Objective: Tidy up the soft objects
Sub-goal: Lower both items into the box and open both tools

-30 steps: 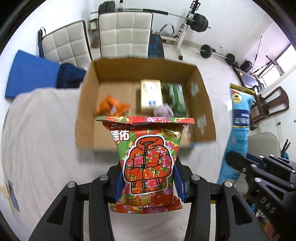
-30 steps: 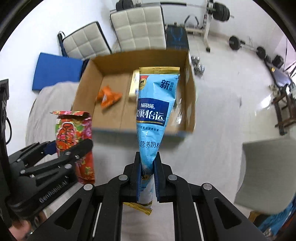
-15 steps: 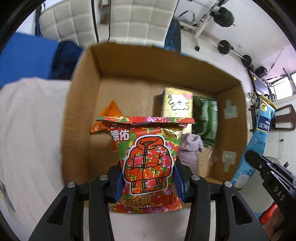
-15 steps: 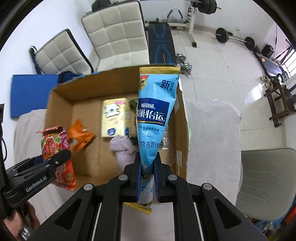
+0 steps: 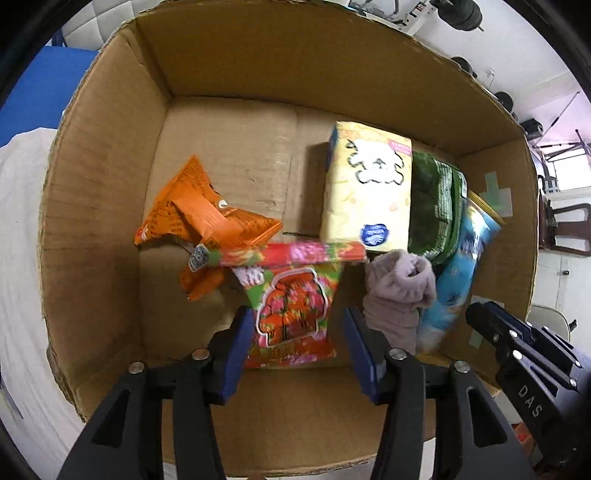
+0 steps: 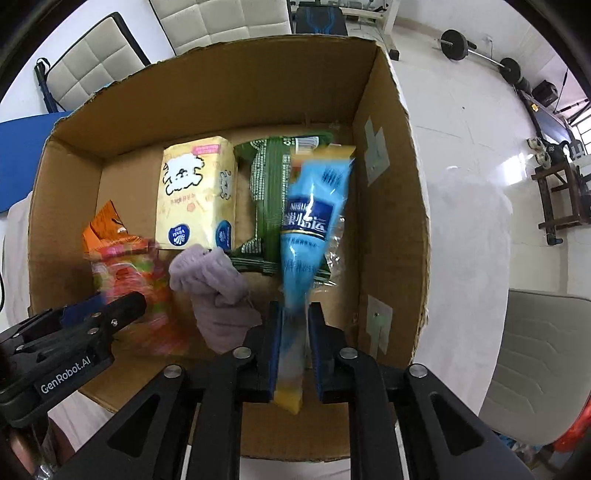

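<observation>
An open cardboard box (image 5: 110,155) (image 6: 391,192) fills both views. My left gripper (image 5: 295,343) is over it with its jaws spread; the red floral snack bag (image 5: 295,302) sits blurred between them, with gaps on both sides. My right gripper (image 6: 294,347) also has its jaws apart, and the blue Nestle pouch (image 6: 314,221) is blurred between them, slipping down. In the box lie an orange packet (image 5: 199,218), a yellow tissue pack (image 5: 365,192) (image 6: 195,192), a green packet (image 5: 436,206) (image 6: 269,184) and a lilac cloth (image 5: 399,291) (image 6: 214,288).
The box stands on a white cloth-covered surface (image 6: 465,240). White padded chairs (image 6: 218,18) and a blue mat (image 6: 14,147) are behind it. Gym weights (image 6: 458,44) lie on the floor at the far right. A grey chair (image 6: 543,362) is at the right.
Both grippers have moved forward and down over the box. Both jaws have opened, and the red bag and blue pouch are dropping out of the grips into the box.
</observation>
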A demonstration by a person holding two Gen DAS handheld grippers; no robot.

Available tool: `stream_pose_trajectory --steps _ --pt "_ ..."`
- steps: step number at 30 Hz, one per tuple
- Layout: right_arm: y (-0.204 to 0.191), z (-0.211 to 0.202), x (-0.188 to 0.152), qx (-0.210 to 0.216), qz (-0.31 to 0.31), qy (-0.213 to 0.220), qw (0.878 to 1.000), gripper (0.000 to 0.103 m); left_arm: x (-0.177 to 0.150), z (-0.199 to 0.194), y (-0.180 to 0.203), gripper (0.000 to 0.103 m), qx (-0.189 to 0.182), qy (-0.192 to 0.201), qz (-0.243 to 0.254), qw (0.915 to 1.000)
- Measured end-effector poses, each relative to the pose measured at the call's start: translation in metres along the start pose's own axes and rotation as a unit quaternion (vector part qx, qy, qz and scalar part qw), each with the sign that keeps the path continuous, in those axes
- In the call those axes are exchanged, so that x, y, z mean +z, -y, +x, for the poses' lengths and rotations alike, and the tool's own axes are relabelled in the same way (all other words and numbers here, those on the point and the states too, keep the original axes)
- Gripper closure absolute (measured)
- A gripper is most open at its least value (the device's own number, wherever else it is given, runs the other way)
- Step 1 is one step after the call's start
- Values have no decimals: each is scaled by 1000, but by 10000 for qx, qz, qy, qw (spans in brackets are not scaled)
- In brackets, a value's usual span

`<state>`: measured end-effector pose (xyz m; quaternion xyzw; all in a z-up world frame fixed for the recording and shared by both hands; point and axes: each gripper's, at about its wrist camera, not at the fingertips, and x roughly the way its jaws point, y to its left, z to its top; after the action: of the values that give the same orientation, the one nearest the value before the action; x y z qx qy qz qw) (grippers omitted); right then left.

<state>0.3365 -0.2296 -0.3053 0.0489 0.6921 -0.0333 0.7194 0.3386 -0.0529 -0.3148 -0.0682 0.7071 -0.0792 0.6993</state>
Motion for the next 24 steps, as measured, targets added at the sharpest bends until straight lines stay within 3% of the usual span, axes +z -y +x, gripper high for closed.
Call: stream_pose_trajectory --steps 2,4,12,17,21,22,24 --pt "1 -2 -1 -12 -20 38 10000 68 0 -4 0 49 -42 56 -32 10000" --pt "2 -4 0 -10 -13 72 10000 62 -1 -12 0 47 -3 153 -22 9999" --pt "-3 -16 -11 -57 -66 158 9998 55 -15 -52 2 34 316 724 162 9967" --pt "-9 -25 -19 -75 -148 318 9994 18 -26 -67 -7 5 579 1039 247 9926" --pt "-12 -32 -27 -113 -136 418 9990 10 -29 -71 -13 1 704 1177 154 9904" --pt "-12 -34 -29 -112 -138 432 9989 0 -32 -73 -15 1 727 1210 128 9899" --pt "-12 -38 -33 -139 -115 518 9985 0 -35 -75 -16 1 751 1274 106 9889"
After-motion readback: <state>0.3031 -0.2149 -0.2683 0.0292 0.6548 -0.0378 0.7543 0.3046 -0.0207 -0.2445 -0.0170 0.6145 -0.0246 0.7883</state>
